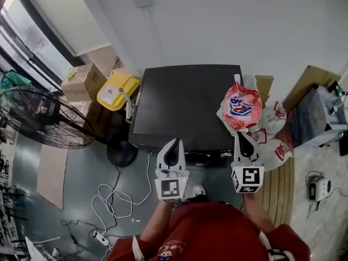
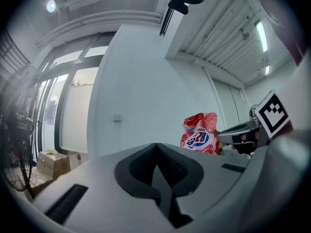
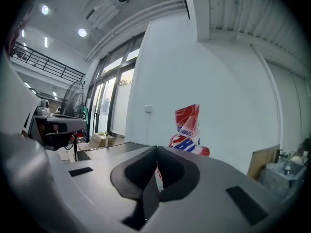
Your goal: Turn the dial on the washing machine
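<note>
Left tool [image 1: 174, 143] and right tool [image 1: 242, 136] clenched, empty, held at near edge of washing machine [image 1: 185, 99]; dial not made out, likely on its front face; one tool to be opened, then seated squarely round dial.

Washing machine [image 1: 187, 102]: dark top, smooth, matt with faint sheen.
Detergent bag [image 1: 241, 107]: glossy crinkled plastic film, red and white.
Left gripper [image 1: 175, 142], right gripper [image 1: 243, 136]: smooth matt pale plastic shells, black ribbed inner faces.
Boxes [image 1: 81, 80]: plain brown cardboard, matt.
Bin lid [image 1: 117, 90]: shiny yellow plastic.
Fan [image 1: 38, 118]: dark metal wire grille.
Floor [image 1: 81, 167]: smooth grey, slightly glossy.
Person's top [image 1: 212, 232]: red cloth.
</note>
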